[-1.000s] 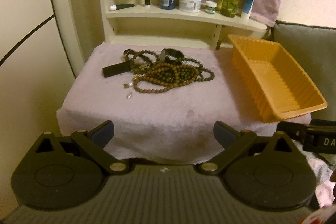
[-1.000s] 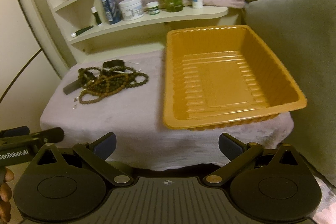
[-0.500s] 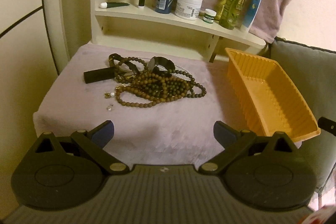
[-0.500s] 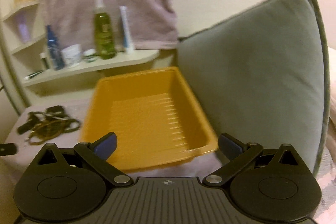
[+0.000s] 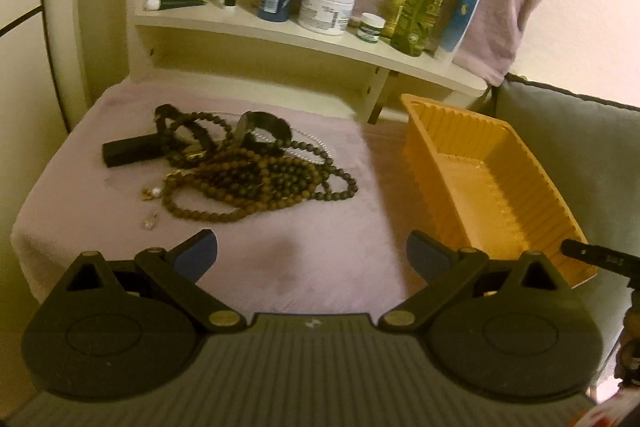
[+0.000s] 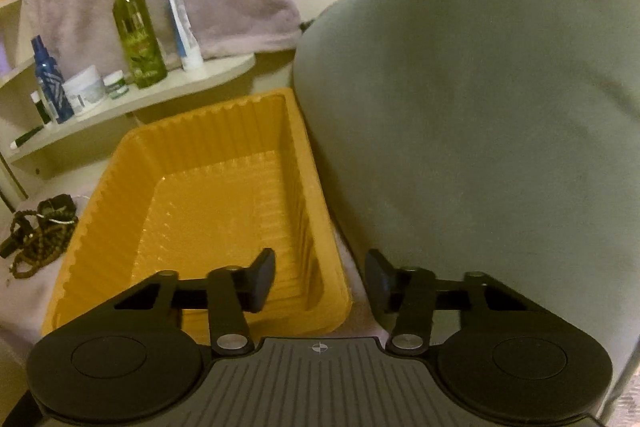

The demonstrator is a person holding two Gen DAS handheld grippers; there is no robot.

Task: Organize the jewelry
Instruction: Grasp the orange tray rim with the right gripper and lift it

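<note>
The right gripper (image 6: 320, 277) has just been narrowing its jaws astride the near right corner of the orange tray (image 6: 120, 163) — not yet pinching the rim. The left gripper (image 5: 312, 251) hangs spread and empty short of the bead necklaces (image 5: 256, 183), heaped on the pink cloth (image 5: 320, 235), apart from the tray. Probably the steadying step; next, clamp the rim, then lift beads across.

Left gripper (image 5: 312, 250): black linkage arms, brass pivot screws, blue pads (image 5: 198, 251), ribbed grey housing. Right gripper (image 6: 320, 277): identical, dark pads.
</note>
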